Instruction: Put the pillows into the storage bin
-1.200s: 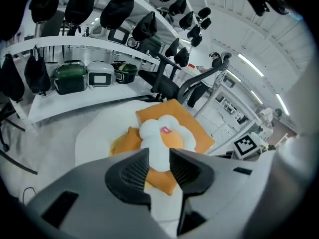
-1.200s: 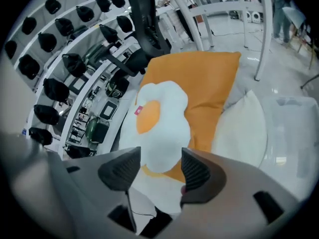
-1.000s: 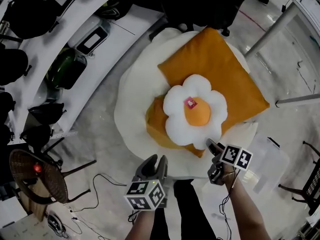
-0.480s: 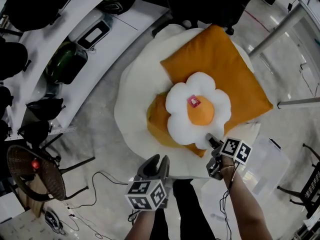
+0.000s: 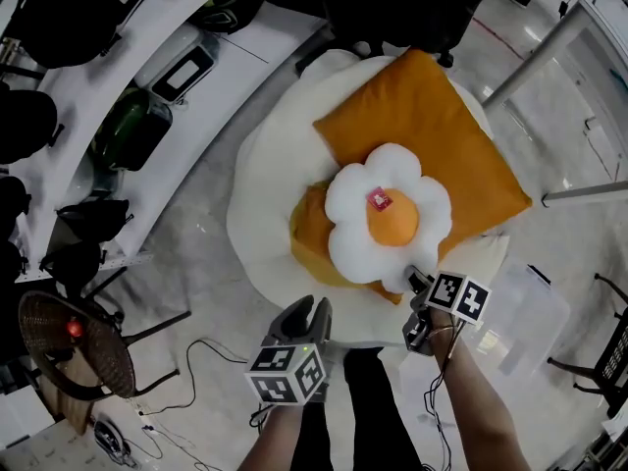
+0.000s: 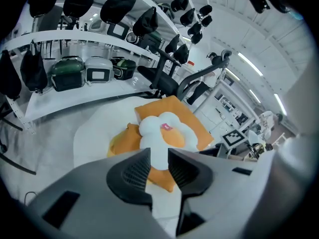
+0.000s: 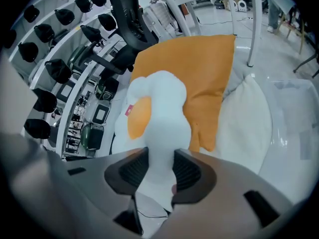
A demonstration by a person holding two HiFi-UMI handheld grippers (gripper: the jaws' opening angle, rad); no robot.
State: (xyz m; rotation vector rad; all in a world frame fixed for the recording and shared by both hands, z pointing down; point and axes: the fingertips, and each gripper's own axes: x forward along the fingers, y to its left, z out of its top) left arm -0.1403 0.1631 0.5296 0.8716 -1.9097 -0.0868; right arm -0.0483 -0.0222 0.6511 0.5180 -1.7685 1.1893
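A white flower pillow [image 5: 388, 219] with an orange centre lies on top of a large orange square pillow [image 5: 422, 130] and a smaller orange pillow [image 5: 309, 238]. All three rest on a big round white cushion [image 5: 270, 180]. My right gripper [image 5: 414, 278] is at the flower's near petal [image 7: 162, 133]. Its jaws are closing, and the white petal fills the gap between the pads [image 7: 187, 171]. My left gripper [image 5: 306, 312] hovers at the cushion's near edge. Its jaws [image 6: 159, 156] are closing too, with a narrow gap and nothing between them. A clear plastic storage bin [image 5: 530, 312] stands on the floor to the right.
White shelves [image 5: 128, 116] with black helmets and cases curve along the left. A round wicker fan [image 5: 74, 346] and loose cables [image 5: 191, 366] lie on the floor at lower left. Metal posts [image 5: 545, 47] rise at upper right. The person's legs [image 5: 343, 410] are below.
The right gripper's jaws have narrowed onto the flower pillow's near petal. The left gripper has edged slightly toward the cushion. The pillows have not moved.
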